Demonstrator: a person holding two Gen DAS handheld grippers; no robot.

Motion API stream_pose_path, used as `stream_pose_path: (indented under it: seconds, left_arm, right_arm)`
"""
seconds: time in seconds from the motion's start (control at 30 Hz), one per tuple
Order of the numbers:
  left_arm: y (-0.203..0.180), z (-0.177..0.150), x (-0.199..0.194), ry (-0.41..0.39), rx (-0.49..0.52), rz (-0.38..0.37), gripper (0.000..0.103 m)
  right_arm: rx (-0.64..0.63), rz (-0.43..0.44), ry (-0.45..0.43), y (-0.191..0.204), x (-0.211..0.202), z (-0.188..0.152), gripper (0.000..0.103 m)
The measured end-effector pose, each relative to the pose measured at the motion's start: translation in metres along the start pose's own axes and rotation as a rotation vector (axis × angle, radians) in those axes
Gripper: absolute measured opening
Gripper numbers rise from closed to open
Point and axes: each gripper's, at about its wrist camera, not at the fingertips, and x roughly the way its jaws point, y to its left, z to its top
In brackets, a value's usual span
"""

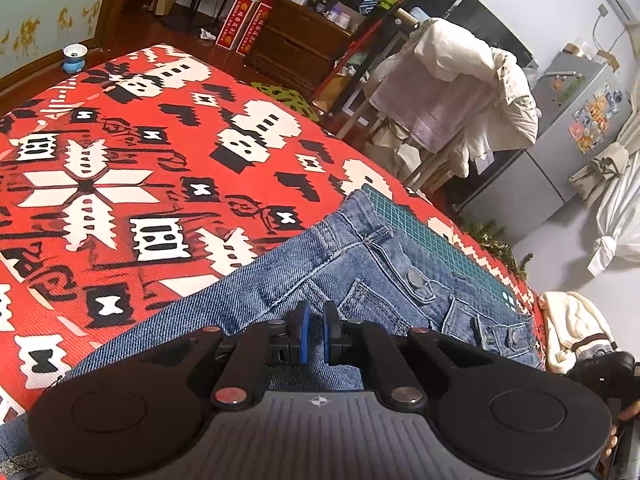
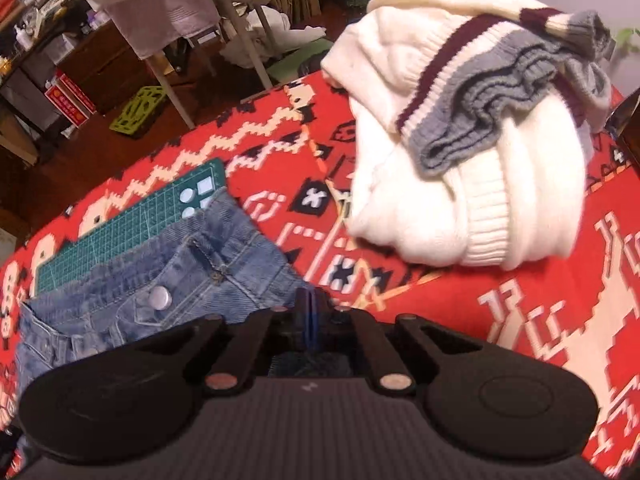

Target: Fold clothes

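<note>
**A:** Start closest in. What are the two grippers doing?

**B:** The left gripper (image 1: 315, 330) has its blue pads a narrow gap apart, nothing between them, poised just over the jeans (image 1: 280, 280). The right gripper (image 2: 311, 320) has its pads pressed together; denim runs right up to the tips, but whether any is pinched there I cannot tell.

**A:** And how do the jeans lie?

**B:** Flat on the red patterned blanket (image 1: 120, 160), waistband end toward the far side, metal button (image 1: 416, 280) facing up. The waistband partly overlaps a green cutting mat (image 1: 436, 240). In the left wrist view the denim stretches from below the gripper on the near left forward and rightward to the waistband, so I judge the long axis to run that way.

**A:** Which gripper is better placed?

**B:** The left one sits squarely over the denim; in the right wrist view the jeans (image 2: 180, 280) lie to the left of the tips, at that gripper's edge.

**A:** Further off?

**B:** A cream sweater (image 2: 460, 160) with maroon and grey stripes, bunched up and unfolded, apart from the jeans.
</note>
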Motion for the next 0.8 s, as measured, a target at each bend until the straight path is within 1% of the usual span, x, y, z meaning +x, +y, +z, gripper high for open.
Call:
stream_pose_path:
  seconds: [0.1,0.3,0.43,0.67,0.8]
  left_arm:
    - [0.002,0.0,0.002,0.004,-0.007,0.003,0.005]
    - [0.0,0.0,0.001,0.005,-0.001,-0.001,0.005]
    - [-0.001,-0.001,0.001,0.004,0.007,0.003,0.005]
    - [-0.004,-0.002,0.001,0.007,0.021,0.006,0.005]
    - [-0.005,-0.003,0.001,0.011,0.027,0.007,0.005]
  right_arm:
    - [-0.013,-0.003,0.015,-0.004,-0.005,-0.006,0.0]
    - [-0.047,-0.004,0.039,-0.019,-0.02,-0.028,0.0]
    - [-0.081,-0.034,0.057,-0.033,-0.031,-0.042,0.0]
    - [-0.119,-0.055,0.099,-0.064,-0.054,-0.078,0.0]
    - [-0.114,-0.076,0.126,-0.077,-0.067,-0.094,0.0]
